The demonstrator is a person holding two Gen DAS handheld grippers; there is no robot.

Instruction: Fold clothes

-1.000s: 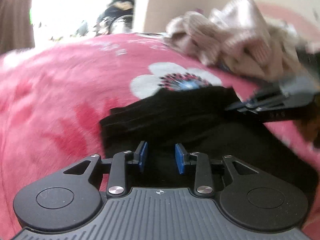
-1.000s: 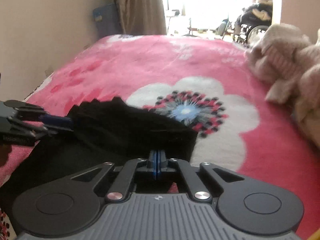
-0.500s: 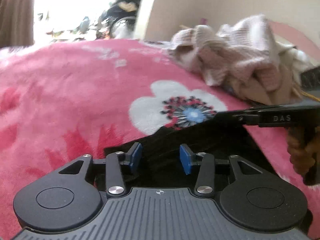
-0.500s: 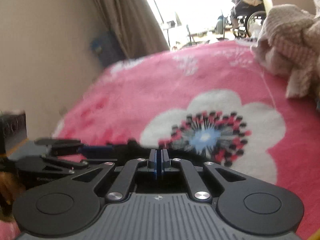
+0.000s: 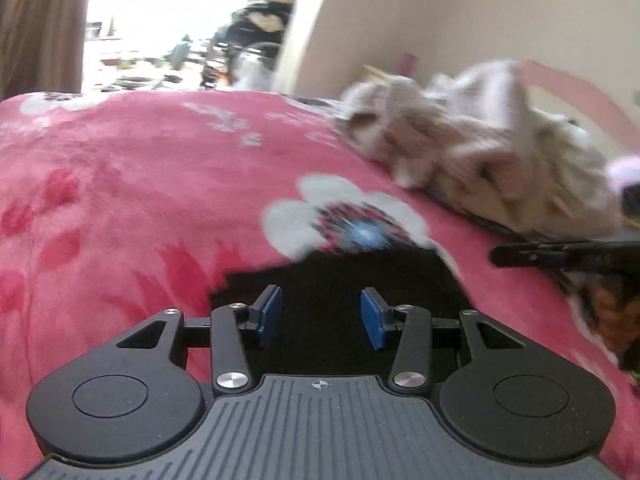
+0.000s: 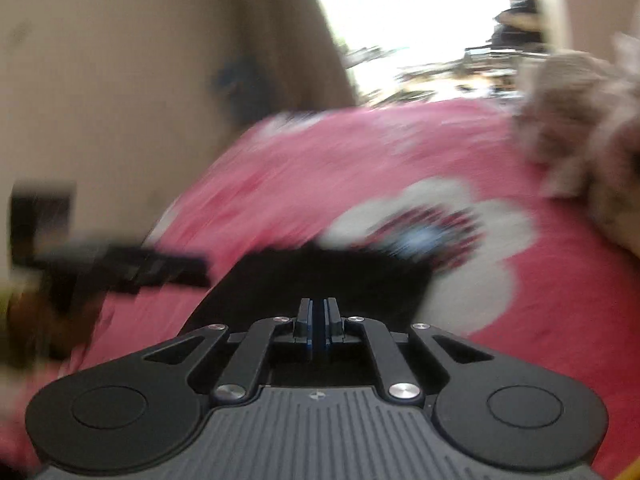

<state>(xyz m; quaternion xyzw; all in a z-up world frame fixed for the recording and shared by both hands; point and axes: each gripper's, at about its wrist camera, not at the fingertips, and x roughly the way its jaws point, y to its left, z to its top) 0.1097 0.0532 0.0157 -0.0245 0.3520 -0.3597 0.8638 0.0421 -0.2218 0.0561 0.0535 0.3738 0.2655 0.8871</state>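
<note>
A black garment [image 5: 340, 276] lies folded flat on the pink flowered blanket [image 5: 120, 200], its far edge touching the white flower. My left gripper [image 5: 320, 316] hovers over its near part, open, with only the cloth below showing between the blue pads. In the right wrist view, which is motion-blurred, the same garment [image 6: 320, 276] lies under my right gripper [image 6: 318, 320]. Its pads stand almost together with a hairline gap, the jaws opening, and no cloth shows between them. The right gripper [image 5: 560, 254] also appears at the right of the left view, just off the garment's edge.
A heap of beige knitted clothes [image 5: 480, 152] sits on the bed's far right, also seen as beige knits [image 6: 580, 128]. A bright doorway [image 5: 180, 20] lies beyond the bed. A hand [image 5: 612, 308] holds the right gripper. A wall [image 6: 120, 80] runs along the bed's left.
Both grippers have lifted and drawn back from the black garment. The left pads have spread wider. The right gripper has slid off the garment toward the right.
</note>
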